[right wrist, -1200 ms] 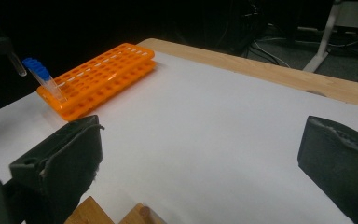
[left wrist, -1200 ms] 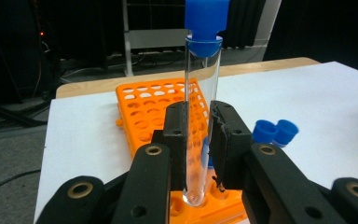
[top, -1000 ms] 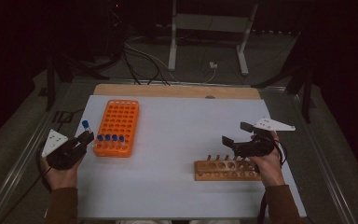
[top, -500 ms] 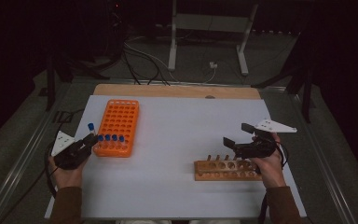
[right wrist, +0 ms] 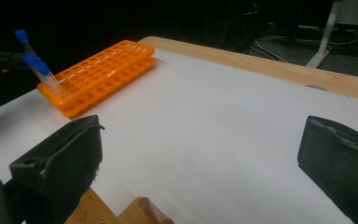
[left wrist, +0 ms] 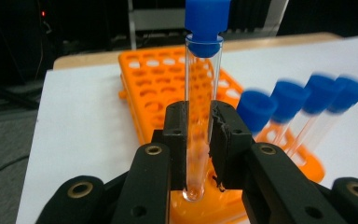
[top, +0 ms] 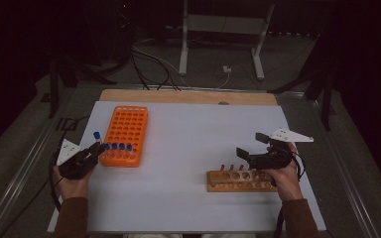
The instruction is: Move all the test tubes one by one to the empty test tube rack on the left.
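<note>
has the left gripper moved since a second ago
Yes, a little. The left gripper, shut on a blue-capped tube, has slid down the picture along the orange rack's left side, toward its near corner.

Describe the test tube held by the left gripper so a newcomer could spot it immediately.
Find the orange plastic tube rack at the left of the white table. At its near left corner, the left gripper pinches a clear glass test tube with a blue cap. Unlike the capped tubes seated in the rack, it is clamped between black fingers, clear of the holes.
</note>
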A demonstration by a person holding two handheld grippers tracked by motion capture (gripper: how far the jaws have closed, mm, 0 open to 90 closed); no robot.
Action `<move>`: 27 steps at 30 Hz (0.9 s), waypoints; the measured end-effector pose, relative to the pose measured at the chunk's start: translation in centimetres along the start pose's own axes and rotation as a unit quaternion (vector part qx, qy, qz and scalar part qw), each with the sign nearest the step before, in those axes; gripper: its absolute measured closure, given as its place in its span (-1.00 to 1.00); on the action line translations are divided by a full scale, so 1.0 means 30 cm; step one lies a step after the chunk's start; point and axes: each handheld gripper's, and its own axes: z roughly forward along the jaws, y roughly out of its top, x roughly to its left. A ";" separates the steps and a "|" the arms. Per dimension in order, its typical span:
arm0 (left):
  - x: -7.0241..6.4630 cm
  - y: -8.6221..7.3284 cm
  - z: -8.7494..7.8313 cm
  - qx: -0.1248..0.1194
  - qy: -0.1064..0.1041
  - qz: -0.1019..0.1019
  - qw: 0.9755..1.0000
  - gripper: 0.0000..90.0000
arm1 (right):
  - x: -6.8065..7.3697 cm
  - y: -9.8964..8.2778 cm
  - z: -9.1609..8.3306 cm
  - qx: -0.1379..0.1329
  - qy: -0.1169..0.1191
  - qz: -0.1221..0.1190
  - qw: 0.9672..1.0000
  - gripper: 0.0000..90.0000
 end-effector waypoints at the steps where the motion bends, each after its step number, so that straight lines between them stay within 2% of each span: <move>1: -0.002 -0.006 0.003 0.004 0.001 0.001 1.000 0.74 | -0.001 -0.001 -0.001 0.000 0.000 0.000 1.000 -1.00; 6: -0.009 -0.031 0.011 0.031 0.009 0.007 0.999 0.74 | 0.000 -0.011 -0.002 0.005 0.000 -0.003 1.000 -1.00; 12: -0.007 -0.036 0.008 0.041 0.009 0.004 0.999 0.74 | 0.002 -0.034 0.003 0.015 -0.006 -0.009 1.000 -1.00; 19: -0.010 -0.041 0.011 0.048 0.009 0.009 0.999 0.74 | -0.001 -0.041 -0.007 0.015 -0.008 -0.008 1.000 -1.00; 22: -0.012 -0.050 0.019 0.061 0.011 0.012 0.998 0.74 | -0.001 -0.041 -0.010 0.012 -0.008 -0.006 1.000 -1.00; 27: -0.016 -0.054 0.017 0.060 0.014 0.015 0.998 0.73 | 0.004 -0.046 -0.013 0.007 -0.006 -0.008 1.000 -1.00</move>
